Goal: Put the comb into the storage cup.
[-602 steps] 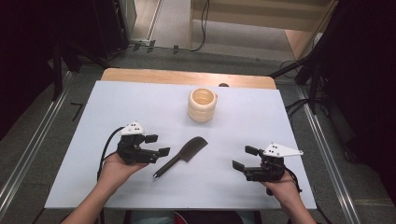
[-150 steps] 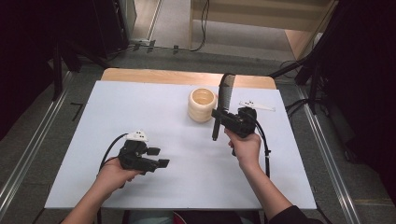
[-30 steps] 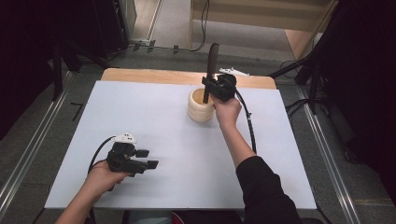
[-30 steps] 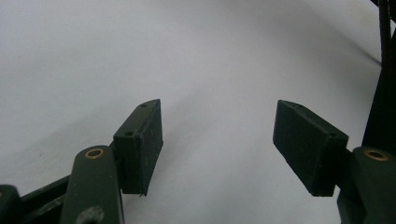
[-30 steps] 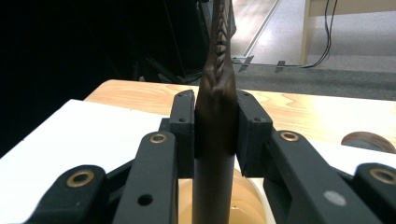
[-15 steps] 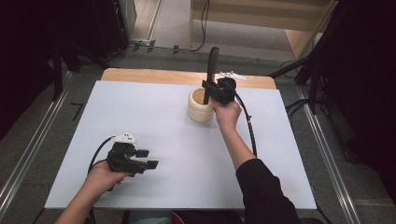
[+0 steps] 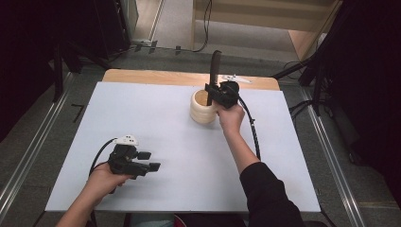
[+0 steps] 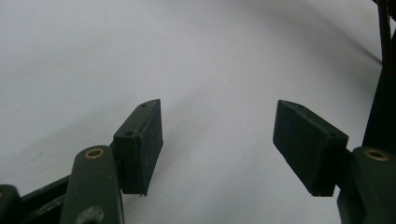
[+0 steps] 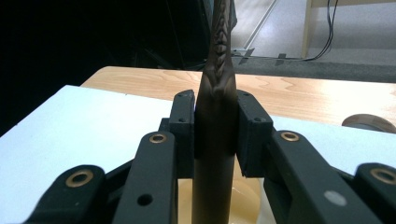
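The right gripper (image 7: 218, 93) clamps a dark wooden knife (image 7: 215, 71) upright, its lower end inside the pale round holder (image 7: 202, 108) on the white table (image 7: 293, 156). The left gripper (image 7: 147, 161) rests near the front edge, jaws wide apart and empty.

The spatula (image 7: 215, 71) is dark brown wood with a wavy grain along its edge. The holder (image 7: 202, 108) near the table's far edge is pale cream. The table (image 7: 156, 123) has a plain white top and a light wood strip at its far edge. Both grippers, left (image 7: 146, 161) and right (image 7: 218, 92), are black with brass-coloured rivets.
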A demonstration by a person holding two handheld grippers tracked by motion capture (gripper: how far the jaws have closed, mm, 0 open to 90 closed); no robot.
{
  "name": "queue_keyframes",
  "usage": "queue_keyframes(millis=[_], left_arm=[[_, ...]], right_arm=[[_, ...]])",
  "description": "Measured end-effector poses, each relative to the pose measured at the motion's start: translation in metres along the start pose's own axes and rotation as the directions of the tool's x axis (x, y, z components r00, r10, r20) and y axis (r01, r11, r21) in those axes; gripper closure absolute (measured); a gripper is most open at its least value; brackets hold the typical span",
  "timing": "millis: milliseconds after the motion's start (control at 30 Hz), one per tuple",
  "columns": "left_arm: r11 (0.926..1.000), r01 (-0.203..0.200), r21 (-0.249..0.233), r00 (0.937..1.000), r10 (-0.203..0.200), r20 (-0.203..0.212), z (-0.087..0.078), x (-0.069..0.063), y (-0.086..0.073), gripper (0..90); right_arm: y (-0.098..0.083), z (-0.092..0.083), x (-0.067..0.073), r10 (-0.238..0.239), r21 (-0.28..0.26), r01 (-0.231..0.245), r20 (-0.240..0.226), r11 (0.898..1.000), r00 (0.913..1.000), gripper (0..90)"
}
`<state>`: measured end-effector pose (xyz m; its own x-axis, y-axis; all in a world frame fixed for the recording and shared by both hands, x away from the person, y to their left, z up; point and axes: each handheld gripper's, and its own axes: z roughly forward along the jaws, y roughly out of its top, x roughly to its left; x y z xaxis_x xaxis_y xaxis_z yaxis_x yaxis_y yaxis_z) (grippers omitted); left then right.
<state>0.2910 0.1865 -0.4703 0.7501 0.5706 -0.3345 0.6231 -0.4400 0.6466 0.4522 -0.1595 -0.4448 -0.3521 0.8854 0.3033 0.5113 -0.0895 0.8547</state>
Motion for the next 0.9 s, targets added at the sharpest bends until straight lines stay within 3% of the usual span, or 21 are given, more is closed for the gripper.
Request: queue_keyframes(millis=[133, 233, 300, 433, 900], left_arm=[[1.0000, -0.001, 0.000, 1.0000, 0.001, -0.001, 0.000, 0.000, 0.000, 34.1], [1.0000, 0.000, 0.000, 1.0000, 0.000, -0.001, 0.000, 0.000, 0.000, 34.1], [1.0000, 0.000, -0.001, 1.0000, 0.000, -0.002, 0.000, 0.000, 0.000, 34.1], [1.0000, 0.001, 0.003, 1.0000, -0.001, -0.001, 0.001, 0.000, 0.000, 34.1], [1.0000, 0.002, 0.005, 1.0000, -0.002, -0.003, 0.001, 0.000, 0.000, 34.1]], right_arm=[[-0.003, 0.001, 0.000, -0.033, 0.011, 0.033, -0.003, 0.999, 0.9995, 68.9], [-0.003, -0.001, 0.000, -0.048, -0.009, 0.048, -0.015, 0.999, 0.9987, 54.5], [-0.003, -0.003, -0.001, -0.058, 0.011, 0.059, -0.037, 0.998, 0.9976, 47.2], [-0.005, -0.008, -0.002, -0.091, 0.003, 0.091, -0.044, 0.996, 0.9949, 39.6], [-0.010, -0.023, -0.013, -0.082, 0.043, 0.083, -0.039, 0.996, 0.9959, 29.9]])
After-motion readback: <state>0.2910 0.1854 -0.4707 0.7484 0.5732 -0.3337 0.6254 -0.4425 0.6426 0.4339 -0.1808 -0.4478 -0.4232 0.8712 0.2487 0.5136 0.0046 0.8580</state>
